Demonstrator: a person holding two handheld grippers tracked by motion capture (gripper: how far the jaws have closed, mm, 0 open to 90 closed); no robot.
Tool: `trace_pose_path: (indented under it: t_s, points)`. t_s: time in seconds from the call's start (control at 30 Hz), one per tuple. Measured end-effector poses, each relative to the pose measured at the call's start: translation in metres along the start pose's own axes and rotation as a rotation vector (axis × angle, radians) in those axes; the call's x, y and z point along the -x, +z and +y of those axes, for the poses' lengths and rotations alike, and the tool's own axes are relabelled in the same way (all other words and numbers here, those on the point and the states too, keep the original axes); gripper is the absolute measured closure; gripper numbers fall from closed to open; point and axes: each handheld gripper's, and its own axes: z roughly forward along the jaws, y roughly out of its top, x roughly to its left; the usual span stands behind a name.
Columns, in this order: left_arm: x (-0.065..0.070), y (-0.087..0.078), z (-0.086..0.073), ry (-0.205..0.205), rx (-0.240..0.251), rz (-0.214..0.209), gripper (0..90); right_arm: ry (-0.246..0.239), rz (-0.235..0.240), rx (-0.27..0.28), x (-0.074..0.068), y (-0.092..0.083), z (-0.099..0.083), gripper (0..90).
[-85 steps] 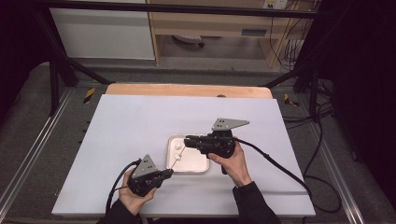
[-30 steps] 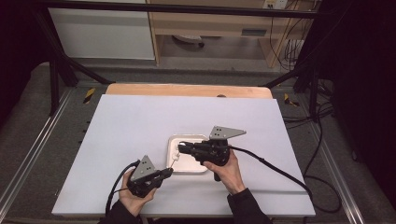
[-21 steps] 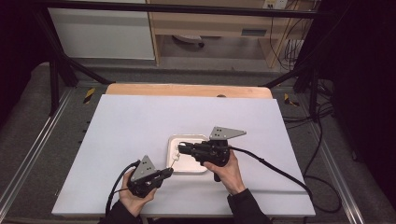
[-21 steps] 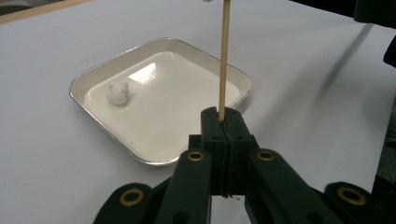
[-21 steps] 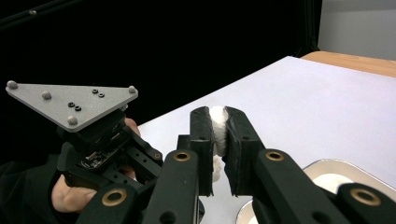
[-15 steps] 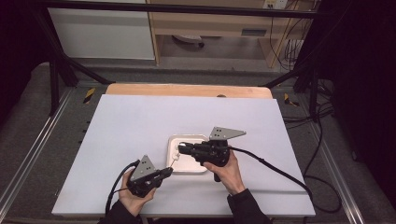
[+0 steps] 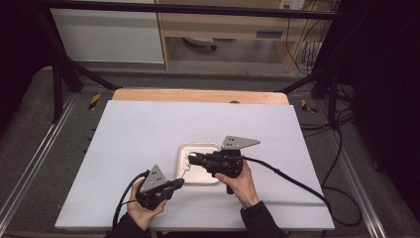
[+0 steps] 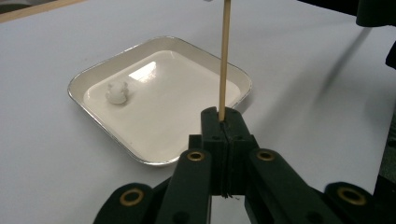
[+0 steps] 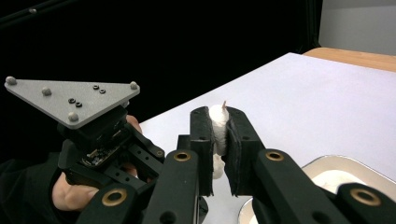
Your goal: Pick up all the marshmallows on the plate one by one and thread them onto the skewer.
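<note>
Over the near middle of the table [image 7: 148,129], mid-skewering: left hand-held gripper [image 8: 223,128] clamped tight on the bottom end of a wooden skewer [image 8: 225,56], stick pointing up and away toward the right one. Right hand-held gripper [image 9: 219,135] squeezed on a white marshmallow [image 9: 217,122], with the skewer's tip just poking out the top of it, so looks like the piece is already threaded on. Both held above the near edge of the white tray [image 8: 88,77], where one more marshmallow piece [image 8: 116,92] sits at the left. Next up, probably: ease the right jaws off without dragging the piece back, then go for the one in the tray. Left hand low and near, right forearm angled in from the right, gripper lying level across the tray.
</note>
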Motion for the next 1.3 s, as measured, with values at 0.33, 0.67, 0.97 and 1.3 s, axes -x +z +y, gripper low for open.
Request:
trace_pose_path:
  t_s: [0.33, 0.67, 0.97, 1.3]
  points:
    - [-0.001, 0.000, 0.000, -0.001, -0.004, 0.004, 89.3, 0.002, -0.002, -0.005, 0.000, 0.001, -0.001, 82.7]
    - [0.000, 0.000, 0.000, 0.003, -0.004, 0.001, 89.2, 0.004, 0.000, -0.007, 0.000, 0.002, -0.005, 82.8]
    - [0.002, -0.006, 0.010, 0.006, 0.059, -0.011, 89.3, 0.022, 0.033, -0.085, 0.001, 0.010, -0.014, 82.2]
    - [0.000, -0.005, 0.008, 0.008, 0.029, 0.020, 89.3, 0.018, 0.003, -0.060, -0.002, 0.023, -0.023, 67.0]
